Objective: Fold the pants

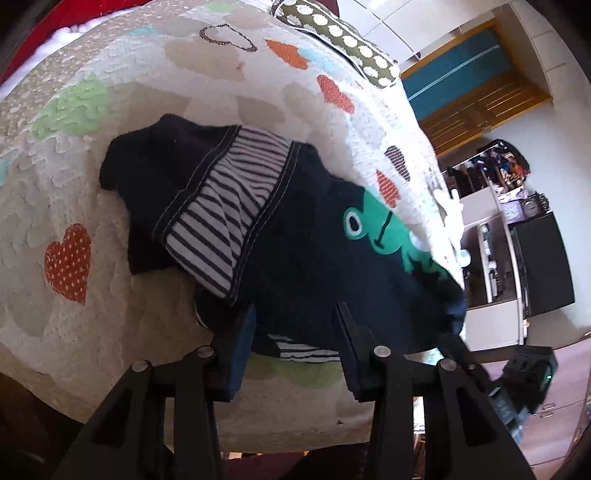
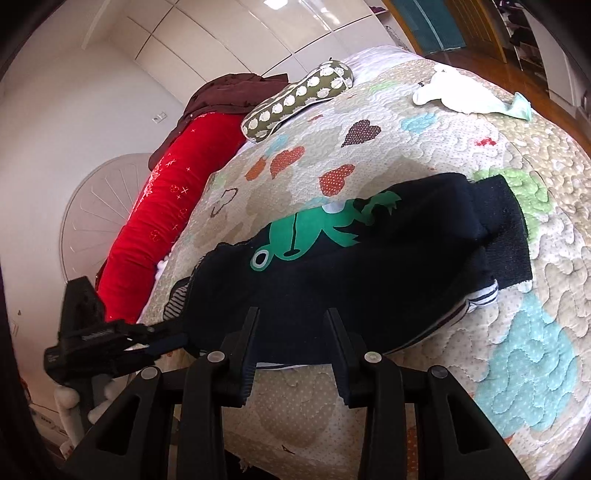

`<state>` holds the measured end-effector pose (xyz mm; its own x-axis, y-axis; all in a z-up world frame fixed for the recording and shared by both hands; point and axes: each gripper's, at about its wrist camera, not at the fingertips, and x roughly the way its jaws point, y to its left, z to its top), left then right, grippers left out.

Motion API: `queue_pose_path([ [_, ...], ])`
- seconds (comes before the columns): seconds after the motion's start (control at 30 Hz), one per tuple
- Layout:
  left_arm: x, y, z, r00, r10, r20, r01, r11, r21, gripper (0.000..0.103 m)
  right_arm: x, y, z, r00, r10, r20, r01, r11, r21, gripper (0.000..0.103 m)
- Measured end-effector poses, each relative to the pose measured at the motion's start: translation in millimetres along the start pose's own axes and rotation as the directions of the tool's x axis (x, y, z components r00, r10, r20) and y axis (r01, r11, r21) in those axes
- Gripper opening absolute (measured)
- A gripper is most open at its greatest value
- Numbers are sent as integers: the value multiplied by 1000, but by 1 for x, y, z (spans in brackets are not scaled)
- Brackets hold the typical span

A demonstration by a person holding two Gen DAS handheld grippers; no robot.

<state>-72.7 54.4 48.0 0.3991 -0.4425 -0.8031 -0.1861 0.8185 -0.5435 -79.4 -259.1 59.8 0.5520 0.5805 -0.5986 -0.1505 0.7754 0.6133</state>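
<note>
White wardrobe [image 2: 221, 33], wooden floor [image 2: 461, 55]

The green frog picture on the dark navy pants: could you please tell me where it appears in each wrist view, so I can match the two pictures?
Left wrist view: the green frog picture sits right of centre on the dark navy pants, at the quilt's edge.
Right wrist view: the frog lies at centre, just above the middle.
Shared landmark: the olive cushion with white dots appears near the top in both views.
</note>
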Motion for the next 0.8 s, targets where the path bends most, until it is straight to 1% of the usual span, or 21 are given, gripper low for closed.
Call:
queue_pose_path([
  [0.1, 6, 4, 1, 1000, 19, -22, -20, 1000, -17, 42, -3, 0, -1, 1000, 21, -2, -21, 1000, 12, 41],
  [0.2, 8, 5, 4, 1000, 16, -18, -16, 1000, -22, 41, -1, 2, -2, 999, 36, -16, -35, 999, 22, 42],
  [0.23, 9, 4, 7, 1000, 15, -11, -15, 1000, -16, 39, 1, 3, -3, 999, 41, -22, -40, 999, 21, 43],
  [0.27, 10, 1, 11, 1000, 17, 4, -17, 1000, -9, 19, 4, 5, -4, 998, 53, -33, -52, 998, 21, 43],
  [0.3, 12, 0, 14, 1000, 23, 4, -23, 1000, -4, 1, 6, 6, -5, 997, 67, -40, -66, 998, 23, 43],
  [0.33, 13, -1, 18, 1000, 14, -2, -14, 1000, -7, 0, 7, 7, -5, 995, 83, -49, -82, 996, 29, 43],
  [0.37, 11, -3, 20, 1000, -12, 3, 12, 1000, -16, 0, 9, 9, -6, 992, 114, -60, -112, 993, 41, 43],
  [0.4, 9, -6, 21, 1000, -21, 11, 21, 1000, -12, 0, 11, 10, -6, 988, 138, -68, -135, 990, 50, 44],
  [0.43, 5, -11, 22, 999, -25, 31, 25, 1000, 2, 0, 12, 11, -7, 983, 169, -78, -164, 985, 62, 47],
  [0.47, 1, -15, 22, 998, -34, 50, 34, 999, 13, 0, 15, 13, -7, 971, 220, -95, -212, 973, 85, 53],
  [0.53, -4, -22, 23, 995, -68, 71, 66, 997, 24, 0, 20, 15, -8, 948, 295, -119, -281, 952, 124, 58],
  [0.57, -7, -26, 23, 994, -79, 74, 77, 997, 30, 0, 27, 18, -8, 923, 358, -142, -335, 929, 160, 60],
  [0.63, -10, -30, 22, 993, -95, 68, 92, 995, 36, 0, 41, 22, -9, 882, 434, -183, -394, 892, 221, 61],
  [0.67, -12, -29, 20, 992, -108, 60, 107, 994, 31, 0, 48, 25, -10, 869, 453, -199, -404, 882, 242, 61],
  [0.73, -16, -25, 16, 991, -119, 59, 117, 993, 25, 0, 57, 31, -14, 856, 466, -225, -408, 875, 260, 61],
  [0.8, -20, -12, 12, 990, -131, 61, 131, 991, -5, 0, 65, 39, -19, 844, 473, -251, -411, 873, 263, 61],
])
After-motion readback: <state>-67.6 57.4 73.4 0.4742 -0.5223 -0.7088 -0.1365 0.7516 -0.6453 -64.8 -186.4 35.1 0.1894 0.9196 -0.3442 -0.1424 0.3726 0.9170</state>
